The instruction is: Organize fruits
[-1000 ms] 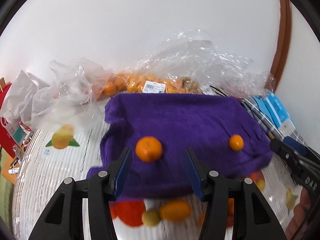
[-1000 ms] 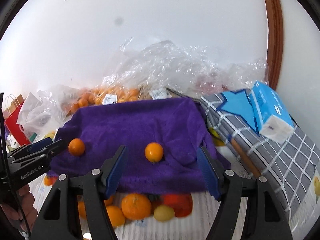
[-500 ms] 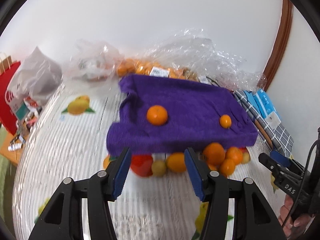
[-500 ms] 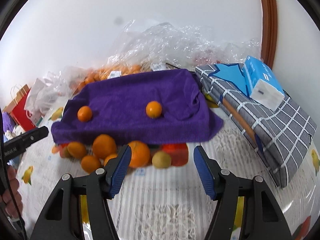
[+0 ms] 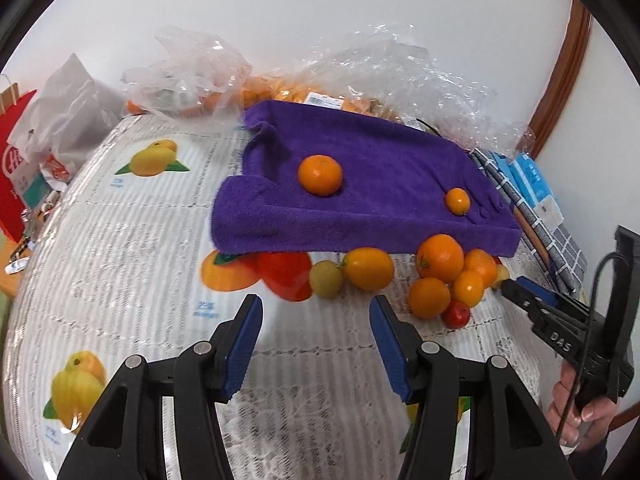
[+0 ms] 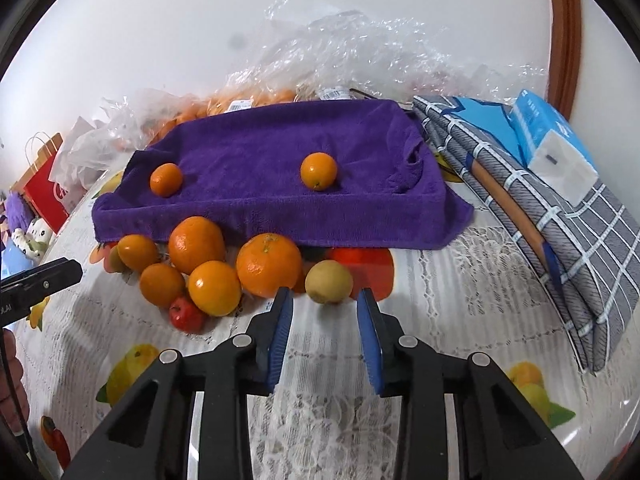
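Note:
A purple towel (image 5: 380, 168) (image 6: 280, 160) covers a raised tray and carries two small oranges (image 5: 320, 175) (image 6: 318, 171). Several oranges (image 6: 268, 265), a yellow-green fruit (image 6: 329, 282) (image 5: 326, 279) and a small red fruit (image 6: 186, 313) lie on the table in front of the towel. My right gripper (image 6: 325, 308) is open, its tips either side of the yellow-green fruit, just short of it. My left gripper (image 5: 316, 320) is open and empty, a little before the fruit row. The right gripper also shows in the left wrist view (image 5: 520, 292).
A grey checked cloth bundle (image 6: 540, 200) with a blue tissue pack (image 6: 552, 148) lies at the right. Clear plastic bags of oranges (image 5: 280, 92) sit behind the towel. A red paper bag (image 5: 16, 160) stands at the left. The tablecloth (image 5: 120, 240) has printed fruit.
Both grippers have pulled back and lowered from the towel, so the fruit row in front came into view. The right gripper's jaws have narrowed around the yellow-green fruit.

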`<state>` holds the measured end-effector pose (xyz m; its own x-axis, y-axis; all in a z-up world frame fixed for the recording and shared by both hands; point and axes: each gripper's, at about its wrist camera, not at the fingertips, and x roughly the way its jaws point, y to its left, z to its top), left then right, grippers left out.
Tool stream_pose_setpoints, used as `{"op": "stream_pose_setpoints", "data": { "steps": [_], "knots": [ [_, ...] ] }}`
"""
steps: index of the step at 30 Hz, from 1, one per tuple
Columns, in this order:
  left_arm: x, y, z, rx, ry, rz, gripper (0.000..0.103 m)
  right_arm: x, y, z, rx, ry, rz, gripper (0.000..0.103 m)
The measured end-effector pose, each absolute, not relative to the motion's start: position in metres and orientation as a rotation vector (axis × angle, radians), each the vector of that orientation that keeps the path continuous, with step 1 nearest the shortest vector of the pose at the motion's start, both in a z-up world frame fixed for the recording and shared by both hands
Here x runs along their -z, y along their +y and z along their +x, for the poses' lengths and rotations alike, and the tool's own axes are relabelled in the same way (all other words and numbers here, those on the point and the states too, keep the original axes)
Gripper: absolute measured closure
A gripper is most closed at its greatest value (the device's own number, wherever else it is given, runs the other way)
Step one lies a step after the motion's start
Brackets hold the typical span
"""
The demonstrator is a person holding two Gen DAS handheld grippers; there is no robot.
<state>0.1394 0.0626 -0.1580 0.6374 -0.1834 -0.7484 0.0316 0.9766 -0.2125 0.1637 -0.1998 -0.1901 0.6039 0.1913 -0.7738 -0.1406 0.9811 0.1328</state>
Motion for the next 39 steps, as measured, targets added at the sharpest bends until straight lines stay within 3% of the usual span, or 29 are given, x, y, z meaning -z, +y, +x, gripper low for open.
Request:
{"op": "stream_pose_setpoints", "data": {
  "steps": [24,33,39],
  "knots": [
    [0.185,0.042,0.160,0.126,0.881,-0.118,0.050,0.202,-0.217,0.178,-0.243,0.904,0.136,0.074],
    [0.188,0.044,0.171,0.122,0.872,-0.113,0.079,0.200,-0.218,0.176,-0.258,0.888,0.151,0.074],
    [0.188,0.051,0.172,0.218,0.851,-0.206,0.079,0.198,-0.221,0.174,-0.277,0.874,0.172,0.074]
  ]
}}
